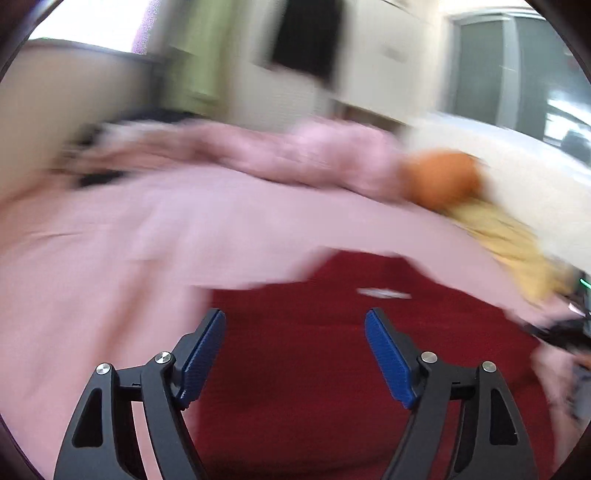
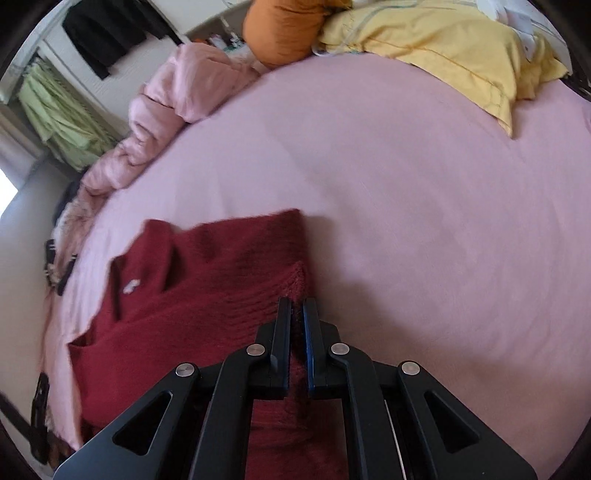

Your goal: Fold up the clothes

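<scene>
A dark red knitted sweater (image 2: 192, 280) lies on the pink bed sheet (image 2: 406, 206), a small white label near its collar. My right gripper (image 2: 297, 306) is shut on the ribbed hem edge of the sweater, and red knit shows between its blue pads. In the blurred left wrist view the same red sweater (image 1: 332, 350) fills the lower middle. My left gripper (image 1: 295, 325) hovers over it, open wide, with nothing between its fingers.
A crumpled pink duvet (image 2: 173, 103) runs along the bed's far side. An orange cushion (image 2: 280, 29) and a yellow pillow (image 2: 443, 48) lie at the head. A green garment (image 2: 62, 118) and a black one (image 2: 107, 29) hang by the wall.
</scene>
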Tool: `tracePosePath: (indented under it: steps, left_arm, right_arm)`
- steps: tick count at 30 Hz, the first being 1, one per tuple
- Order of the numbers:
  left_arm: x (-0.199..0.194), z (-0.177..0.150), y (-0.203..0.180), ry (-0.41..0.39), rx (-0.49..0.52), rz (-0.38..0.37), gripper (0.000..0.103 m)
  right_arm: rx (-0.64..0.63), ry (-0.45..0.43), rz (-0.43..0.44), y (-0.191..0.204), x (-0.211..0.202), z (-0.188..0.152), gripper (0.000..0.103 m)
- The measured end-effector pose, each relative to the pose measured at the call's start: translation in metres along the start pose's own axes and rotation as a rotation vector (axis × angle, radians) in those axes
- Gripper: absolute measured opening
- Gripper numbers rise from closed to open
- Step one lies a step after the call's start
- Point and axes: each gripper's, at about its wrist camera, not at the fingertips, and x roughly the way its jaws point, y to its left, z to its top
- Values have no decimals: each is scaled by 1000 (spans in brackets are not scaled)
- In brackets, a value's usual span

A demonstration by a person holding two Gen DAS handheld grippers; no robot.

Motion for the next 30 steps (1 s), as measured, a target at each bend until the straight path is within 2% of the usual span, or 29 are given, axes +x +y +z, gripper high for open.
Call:
tracePosePath:
  steps: [4, 6, 8, 10, 12, 14, 17, 20, 21, 23, 24, 26, 27, 28, 30]
  left_arm:
    - [57, -2, -25, 163, 137, -15, 79]
    - [90, -14, -8, 275, 140, 65, 79]
    - [99, -23, 8, 267, 157, 52, 79]
    - [98, -23, 14, 234, 177, 100, 81]
    - [99, -22, 27, 236, 112, 143, 85]
    - [101, -24, 39, 233, 51, 141, 85]
    - [102, -20, 29, 246, 106, 166, 85]
    - [78, -9, 19, 207, 140, 242, 84]
    - [64, -5, 16, 172, 111, 239, 84]
    - [46, 2, 9, 124, 34, 162, 84]
    - [42, 3, -2, 125, 11, 97, 84]
    - [48, -1, -21, 167, 43, 57, 84]
    - [55, -7, -30, 190, 74, 66, 84]
    - [63, -16, -35, 220, 101, 81, 84]
    - [76, -36, -32, 283, 109, 108, 85]
  right_arm:
    - [-36, -31, 77, 20, -17, 6, 6]
    - [-52, -42, 100, 25, -25, 10, 6]
    - [-63, -41, 97, 25, -29, 13, 6]
    - [-59, -9, 54, 14, -18, 11, 6]
    - [-55, 26, 10, 2, -6, 7, 6]
    - [-56, 84, -45, -11, 19, -4, 6]
    - [-56, 66, -65, -20, 34, -15, 6]
    - [-76, 29, -187, -10, 18, -10, 16]
    - [-88, 10, -233, -6, 11, -8, 17]
    - [-163, -92, -353, 18, -15, -10, 19]
    - [-204, -90, -304, 33, -15, -15, 19]
    - [-286, -86, -206, 62, -16, -24, 23]
    - [-327, -84, -157, 77, -16, -28, 31]
    - [-362, -77, -116, 90, -15, -33, 31]
    - [-376, -13, -115, 96, 7, -47, 31]
